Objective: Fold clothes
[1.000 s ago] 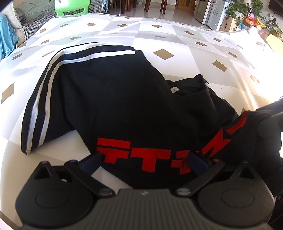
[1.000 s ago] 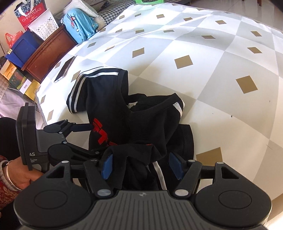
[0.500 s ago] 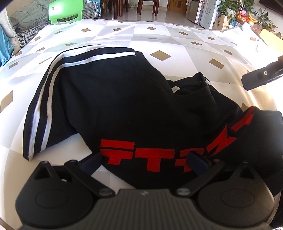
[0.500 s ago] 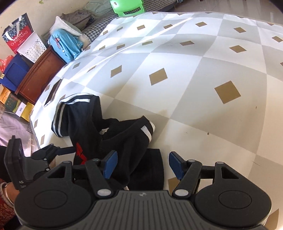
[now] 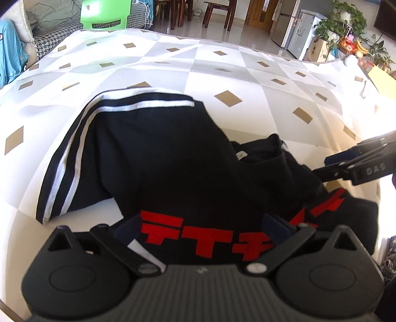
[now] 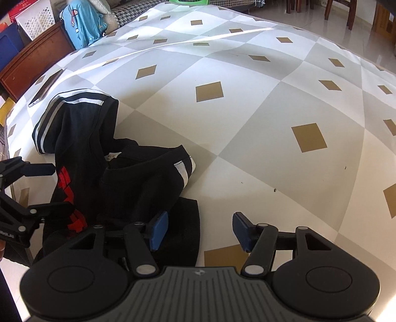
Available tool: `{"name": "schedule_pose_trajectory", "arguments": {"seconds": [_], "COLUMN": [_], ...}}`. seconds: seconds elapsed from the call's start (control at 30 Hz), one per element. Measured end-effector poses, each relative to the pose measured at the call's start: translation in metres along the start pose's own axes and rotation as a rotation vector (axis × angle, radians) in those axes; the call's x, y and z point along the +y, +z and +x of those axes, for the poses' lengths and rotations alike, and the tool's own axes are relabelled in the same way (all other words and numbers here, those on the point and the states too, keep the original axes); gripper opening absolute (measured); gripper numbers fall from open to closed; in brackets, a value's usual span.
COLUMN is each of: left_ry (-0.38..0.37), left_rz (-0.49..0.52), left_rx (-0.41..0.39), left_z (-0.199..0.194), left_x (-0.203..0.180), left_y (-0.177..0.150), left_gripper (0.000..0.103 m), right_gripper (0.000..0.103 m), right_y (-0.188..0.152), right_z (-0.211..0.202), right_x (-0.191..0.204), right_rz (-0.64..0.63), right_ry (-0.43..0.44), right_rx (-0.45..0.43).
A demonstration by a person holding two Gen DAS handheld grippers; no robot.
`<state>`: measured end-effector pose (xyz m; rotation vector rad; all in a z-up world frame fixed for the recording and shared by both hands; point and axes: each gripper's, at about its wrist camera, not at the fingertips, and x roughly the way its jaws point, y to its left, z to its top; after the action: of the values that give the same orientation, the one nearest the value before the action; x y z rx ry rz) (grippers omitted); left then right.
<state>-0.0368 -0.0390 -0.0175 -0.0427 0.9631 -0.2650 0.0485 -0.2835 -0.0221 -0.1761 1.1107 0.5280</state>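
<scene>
Right wrist view: right gripper [image 6: 199, 229], which held the bunched black shirt [image 6: 128, 188] a second ago, now hangs empty, jaws closing, over the tablecloth [image 6: 247, 119]; left gripper [image 5: 201, 229] open over the print. Regrasp likely.

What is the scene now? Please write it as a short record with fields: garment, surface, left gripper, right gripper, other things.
garment: black T-shirt with red print and white sleeve stripes, crumpled, not yet folded
surface: tablecloth with grey, white and gold diamonds
left gripper: left gripper open, over the shirt's red print
right gripper: right gripper jaws closing, no cloth between them; shirt's edge lies beside its left pad
other things: phone near the table's far edge; green chair beyond
</scene>
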Motion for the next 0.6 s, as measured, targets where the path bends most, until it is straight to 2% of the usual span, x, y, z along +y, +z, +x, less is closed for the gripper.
{"name": "schedule_pose_trajectory", "arguments": {"seconds": [0.17,0.33,0.53,0.6], "left_ry": [-0.099,-0.172,-0.182,-0.143], "left_rz": [0.089,0.174,0.237,0.273], "left_rx": [-0.068,-0.048,-0.043,-0.040], "left_z": [-0.023,-0.035,-0.039,-0.035], "left_x": [-0.029,-0.063,-0.096,-0.106], "left_y": [0.011,0.008,-0.003,-0.006], "left_gripper": [0.103,0.103,0.103,0.103], "right_gripper": [0.058,0.058,0.058,0.058], "right_y": [0.003,0.004,0.006,0.006], "right_z": [0.003,0.002,-0.003,-0.005], "right_x": [0.003,-0.001,0.001,0.002], "right_rz": [-0.003,0.034,0.042,0.046], "right_ry": [-0.009,-0.008,-0.005,0.002], "right_rx": [0.013,0.015,-0.001,-0.006]}}
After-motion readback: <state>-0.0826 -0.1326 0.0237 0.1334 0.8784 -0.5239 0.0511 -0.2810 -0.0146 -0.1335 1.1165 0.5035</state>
